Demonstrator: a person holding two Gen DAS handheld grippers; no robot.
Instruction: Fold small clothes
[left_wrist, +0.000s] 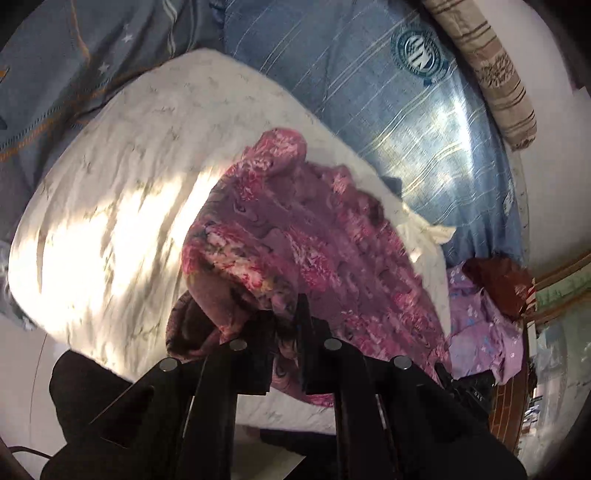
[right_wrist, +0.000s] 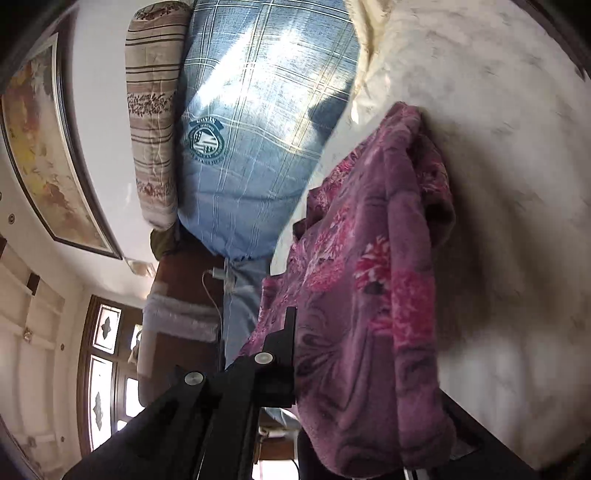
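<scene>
A purple fleece garment with pink flowers (left_wrist: 295, 236) lies on a white quilt (left_wrist: 122, 184) on the bed. My left gripper (left_wrist: 286, 325) is shut on its near edge, which bunches up around the fingers. In the right wrist view the same garment (right_wrist: 373, 280) hangs in front of the camera and drapes over the right side of my right gripper (right_wrist: 317, 339). Only its left finger (right_wrist: 286, 332) shows, pressed against the cloth; the other finger is hidden under the fabric. The gripper looks shut on the garment.
A blue striped pillow with a round crest (left_wrist: 373, 96) and a brown striped bolster (left_wrist: 491, 74) lie beyond the quilt. Lilac flowered cloth (left_wrist: 480, 325) lies at the bed's right edge. A framed picture (right_wrist: 44, 147) and a wooden door (right_wrist: 107, 369) show in the right wrist view.
</scene>
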